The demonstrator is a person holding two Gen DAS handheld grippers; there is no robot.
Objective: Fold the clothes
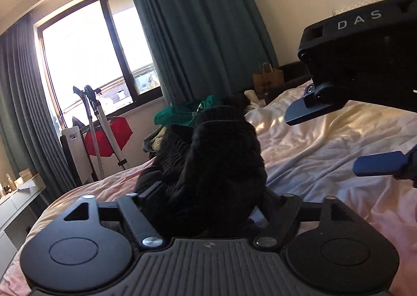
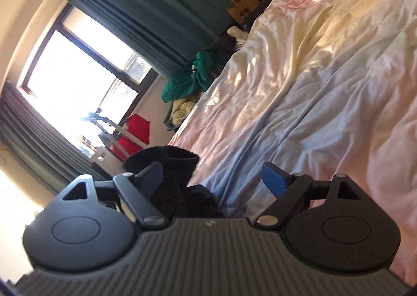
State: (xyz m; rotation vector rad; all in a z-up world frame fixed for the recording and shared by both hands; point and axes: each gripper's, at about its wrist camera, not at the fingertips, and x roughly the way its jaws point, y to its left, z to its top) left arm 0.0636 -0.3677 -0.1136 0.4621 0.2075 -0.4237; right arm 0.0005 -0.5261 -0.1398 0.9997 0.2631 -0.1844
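Left wrist view, left to right: window (image 1: 86,53) upper left, red cloth (image 1: 108,137) on a rack below it, teal curtain (image 1: 198,30) centre. The black fuzzy garment (image 1: 208,165) sits bunched in the centre, on the pale bedding (image 1: 325,145). It lies between the left gripper (image 1: 206,204) arms; the fingertips are hidden by the fabric. Jaws look spread wide, not pinching, so open, garment loose between them. Green clothes pile (image 1: 187,112) behind it, paper bag (image 1: 267,78) further right, its print unreadable. Right gripper (image 1: 338,137) enters from the right edge with its blue pads apart and nothing between them; the body reads "DAS".

Right wrist view: black garment lower left of centre, beside one pad, untouched.

Step, by my reading: the garment is dropped on the bed, not yet laid flat. Next move calls for finding an edge or corner in the bunch and spreading it.
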